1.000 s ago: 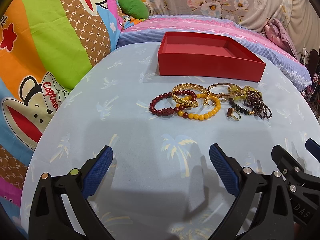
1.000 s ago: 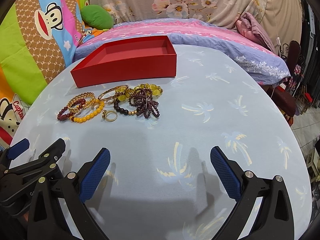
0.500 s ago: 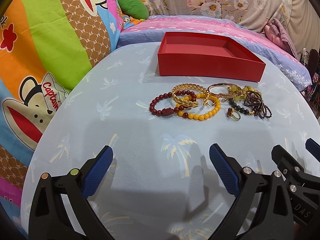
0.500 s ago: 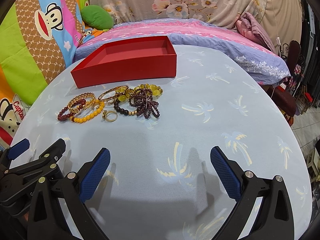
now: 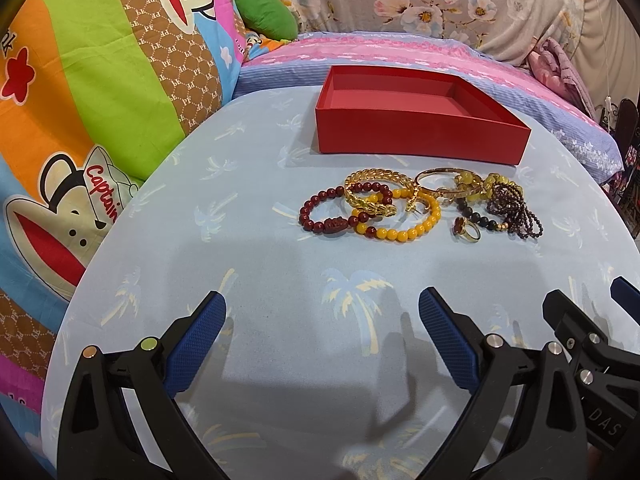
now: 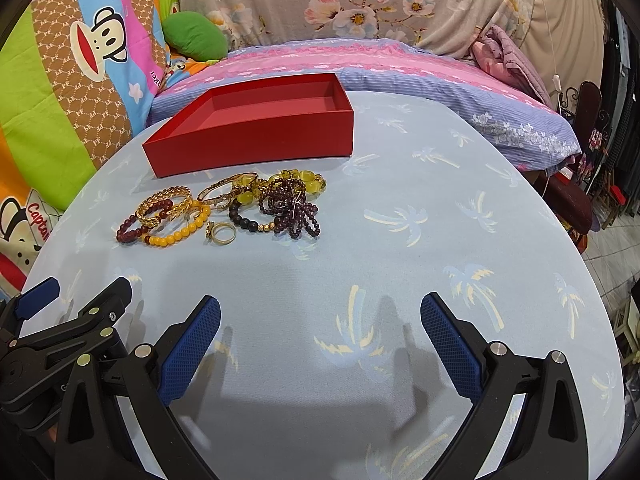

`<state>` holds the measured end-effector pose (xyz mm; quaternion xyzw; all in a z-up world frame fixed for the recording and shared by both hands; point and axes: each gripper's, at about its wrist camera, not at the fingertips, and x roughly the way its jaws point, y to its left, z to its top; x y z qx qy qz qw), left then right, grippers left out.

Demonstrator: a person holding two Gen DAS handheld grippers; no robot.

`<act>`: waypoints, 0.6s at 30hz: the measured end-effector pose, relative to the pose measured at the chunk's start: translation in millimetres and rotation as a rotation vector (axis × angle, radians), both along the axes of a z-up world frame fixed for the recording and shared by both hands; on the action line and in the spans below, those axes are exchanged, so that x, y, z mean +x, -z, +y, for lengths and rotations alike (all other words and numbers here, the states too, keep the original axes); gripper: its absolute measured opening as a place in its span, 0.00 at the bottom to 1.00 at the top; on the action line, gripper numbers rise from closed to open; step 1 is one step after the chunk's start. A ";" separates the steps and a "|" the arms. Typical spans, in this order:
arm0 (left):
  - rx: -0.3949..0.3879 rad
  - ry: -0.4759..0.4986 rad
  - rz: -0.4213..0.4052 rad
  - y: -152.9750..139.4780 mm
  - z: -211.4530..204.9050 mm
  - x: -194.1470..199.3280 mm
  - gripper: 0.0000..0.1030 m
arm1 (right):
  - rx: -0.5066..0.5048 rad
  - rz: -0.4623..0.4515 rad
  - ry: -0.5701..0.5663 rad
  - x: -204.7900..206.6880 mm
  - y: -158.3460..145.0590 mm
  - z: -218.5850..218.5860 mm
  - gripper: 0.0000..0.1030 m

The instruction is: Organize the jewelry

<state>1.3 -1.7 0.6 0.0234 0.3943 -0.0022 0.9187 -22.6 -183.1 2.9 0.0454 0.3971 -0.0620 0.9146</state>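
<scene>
None of the jewelry has reached the red box (image 5: pixel 420 136) yet, as far as the two views show: its floor is bare, so the whole job seems still ahead. The surface (image 5: pixel 256 264), round and covered in pale blue cloth with palm prints, carries everything. The box sits at its far side, shallow and open-topped, with its long axis running left to right and one long wall facing the tools. Just in front of that wall, near but apart from it, the pieces lie in a loose row parallel to it. From the left there is a dark red bead bracelet (image 5: pixel 338 216), which overlaps a gold chain bracelet (image 5: pixel 376 194), and a yellow bead bracelet (image 5: pixel 404 226) overlapping both. Further right a thin gold bangle (image 5: pixel 438 180) touches a cluster of yellow-green beads (image 6: pixel 298 180), and a tangled purple bead strand (image 6: pixel 294 208) lies at the right end with a short run of black beads (image 6: pixel 244 220) beside it. A gold ring (image 6: pixel 222 233) lies flat, slightly nearer the tools than the rest. The left tool (image 5: pixel 322 334) and the right tool (image 6: pixel 320 334) both hang low at the near edge, well short of the row, each with its fingers spread wide and holding nothing. I judge any piece could go first.
</scene>
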 end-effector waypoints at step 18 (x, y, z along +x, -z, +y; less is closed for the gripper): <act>0.001 -0.001 -0.004 -1.2 -0.2 -0.5 0.90 | 0.001 -0.003 0.000 -0.7 -0.1 -0.1 0.94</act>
